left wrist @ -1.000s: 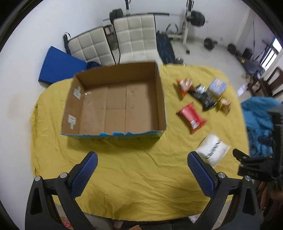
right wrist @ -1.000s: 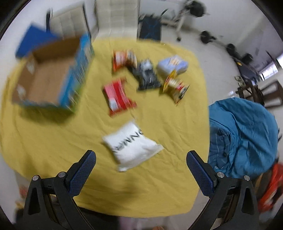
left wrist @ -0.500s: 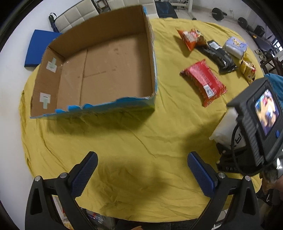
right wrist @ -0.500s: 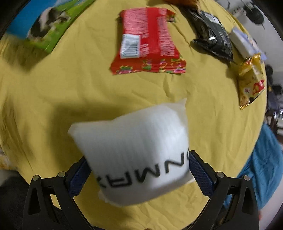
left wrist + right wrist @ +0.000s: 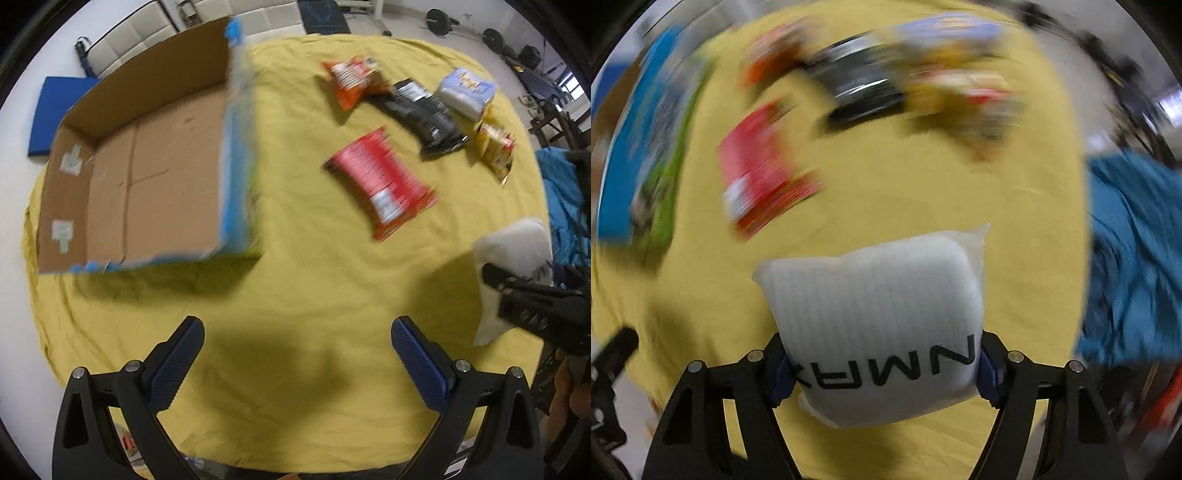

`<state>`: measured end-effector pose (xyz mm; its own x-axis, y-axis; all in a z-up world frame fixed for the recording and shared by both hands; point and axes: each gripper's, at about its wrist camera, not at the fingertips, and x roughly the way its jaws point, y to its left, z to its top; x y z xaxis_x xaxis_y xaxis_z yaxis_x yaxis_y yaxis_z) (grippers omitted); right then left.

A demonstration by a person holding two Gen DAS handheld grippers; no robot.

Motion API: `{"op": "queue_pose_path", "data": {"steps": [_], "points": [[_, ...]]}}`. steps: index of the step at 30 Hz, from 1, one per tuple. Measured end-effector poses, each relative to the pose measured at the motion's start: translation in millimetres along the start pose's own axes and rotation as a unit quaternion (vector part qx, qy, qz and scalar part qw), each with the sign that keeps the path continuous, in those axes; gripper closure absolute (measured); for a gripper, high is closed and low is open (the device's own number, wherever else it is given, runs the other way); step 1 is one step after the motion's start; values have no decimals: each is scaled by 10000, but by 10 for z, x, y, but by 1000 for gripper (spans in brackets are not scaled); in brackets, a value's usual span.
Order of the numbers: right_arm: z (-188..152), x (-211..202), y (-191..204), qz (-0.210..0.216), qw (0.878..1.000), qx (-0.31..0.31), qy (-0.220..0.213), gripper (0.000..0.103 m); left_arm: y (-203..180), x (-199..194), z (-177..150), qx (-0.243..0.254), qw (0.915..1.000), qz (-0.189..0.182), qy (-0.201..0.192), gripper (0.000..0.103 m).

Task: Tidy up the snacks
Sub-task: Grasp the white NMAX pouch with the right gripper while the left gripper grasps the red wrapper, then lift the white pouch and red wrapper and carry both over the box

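Snacks: six packets on the yellow-covered table (image 5: pixel 295 302), to the right of the cardboard box (image 5: pixel 147 177)
White pouch (image 5: pixel 882 321): lies at the table's right edge, between the fingers of the right gripper (image 5: pixel 882 365)
Right gripper: its fingers are closing, and both blue pads already touch the pouch's sides
Left gripper (image 5: pixel 295 358): fingers spread wide with nothing between them, above bare cloth near the table's front edge
Red packet (image 5: pixel 380 184): flat on the cloth, between the box and the white pouch
Far row: orange packet (image 5: pixel 351 79), black packet (image 5: pixel 424 114), pale blue pack (image 5: pixel 465 92) and yellow packet (image 5: pixel 495 149) lie close together behind the red one
Cardboard box: open on top, nothing inside, blue printed outer walls
Right-wrist view: heavily blurred apart from the pouch and fingers
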<state>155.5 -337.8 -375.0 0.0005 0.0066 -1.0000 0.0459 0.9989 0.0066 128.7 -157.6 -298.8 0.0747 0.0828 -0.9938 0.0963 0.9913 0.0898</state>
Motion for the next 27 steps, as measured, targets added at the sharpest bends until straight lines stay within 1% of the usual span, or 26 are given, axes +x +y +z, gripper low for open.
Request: {"op": "queue_pose_path", "data": {"steps": [3, 5, 7, 9, 10, 11, 12, 13, 15, 16, 17, 18, 19, 21, 23, 24, 27], "points": [[158, 16, -414, -240, 9964, 806, -73, 25, -186, 111, 322, -26, 9996, -280, 101, 0], [284, 58, -608, -228, 9923, 1218, -52, 25, -283, 308, 577, -184, 9985, -407, 302, 0], [392, 206, -687, -214, 9891, 1457, 60, 24, -320, 488, 756, -347, 9973, -445, 475, 0], [371, 209, -824, -106, 9870, 1597, 163, 22, -319, 706, 946, -592, 9941, -566, 714, 0], [431, 276, -859, -107, 9864, 1625, 237, 21, -311, 767, 999, -681, 9926, -621, 786, 0], [398, 371, -908, -103, 9861, 1633, 287, 19, -299, 837, 1062, -786, 9905, -719, 867, 0], [445, 447, -892, -82, 9862, 1619, 333, 16, -282, 904, 1126, -902, 9883, -777, 950, 0], [437, 479, -893, -60, 9864, 1598, 373, 8, -265, 959, 1175, -1000, 9862, -836, 1024, 0], [370, 519, -924, 92, 9863, 1596, 410, 0, -243, 1073, 1264, -1134, 9820, -949, 1177, 0], [349, 508, -930, 217, 9867, 1559, 399, 0, -241, 1134, 1303, -1178, 9800, -998, 1258, 1], [333, 515, -974, 235, 9869, 1548, 396, 0, -238, 1165, 1321, -1186, 9794, -1007, 1286, 2], [329, 499, -992, 213, 9873, 1522, 399, 0, -249, 1207, 1343, -1149, 9796, -991, 1318, 6], [326, 482, -993, 232, 9877, 1496, 401, 0, -255, 1238, 1347, -1097, 9802, -961, 1337, 15], [340, 482, -1039, 269, 9869, 1533, 432, 0, -321, 1295, 1333, -832, 9828, -860, 1408, 32], [353, 521, -1079, 414, 9860, 1531, 513, 0, -415, 1241, 1297, -428, 9890, -722, 1216, 42], [364, 517, -1061, 461, 9855, 1539, 541, 0, -468, 1203, 1250, -185, 9914, -654, 1117, 49], [362, 624, -1100, 479, 9846, 1539, 673, 1, -628, 1122, 1003, 571, 9944, -232, 860, 51]]}}
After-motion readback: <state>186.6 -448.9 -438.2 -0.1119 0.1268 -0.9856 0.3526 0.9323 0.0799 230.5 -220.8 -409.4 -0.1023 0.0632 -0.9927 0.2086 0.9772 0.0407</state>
